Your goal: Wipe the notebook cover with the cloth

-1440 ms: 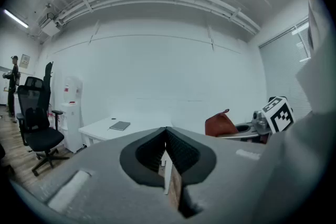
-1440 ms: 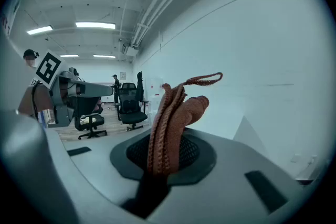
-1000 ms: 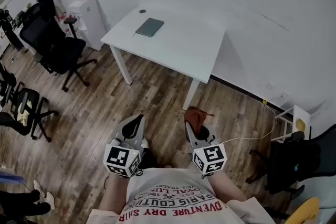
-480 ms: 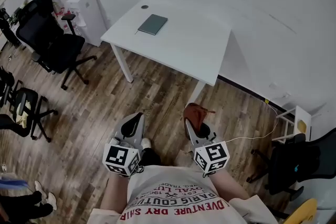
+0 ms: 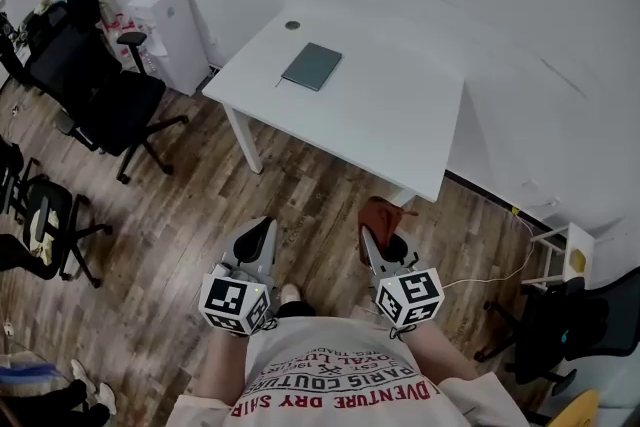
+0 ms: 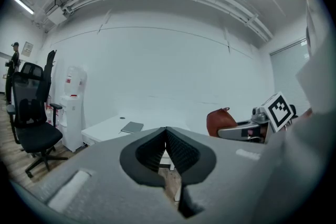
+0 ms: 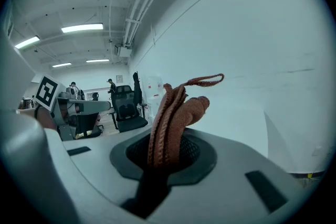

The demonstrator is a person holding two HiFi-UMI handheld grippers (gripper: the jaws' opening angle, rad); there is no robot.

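A grey-green notebook (image 5: 312,66) lies flat near the far left of the white table (image 5: 400,115); it also shows small in the left gripper view (image 6: 132,127). My right gripper (image 5: 374,235) is held over the wooden floor, short of the table, shut on a rust-brown cloth (image 5: 381,218) that sticks up bunched from the jaws (image 7: 173,115). My left gripper (image 5: 259,233) is level with it on the left, jaws closed together with nothing between them (image 6: 166,140). Both grippers are well away from the notebook.
A water dispenser (image 5: 160,0) stands left of the table. Black office chairs (image 5: 95,95) are at the left, another chair (image 5: 565,325) at the right. A white cable (image 5: 490,260) trails over the floor by the wall. A small round dark mark (image 5: 292,25) is on the table's far corner.
The view has come closer to the table, so table and notebook have shifted right and lower in the head view. Both grippers hold the same pose, cloth still clamped.
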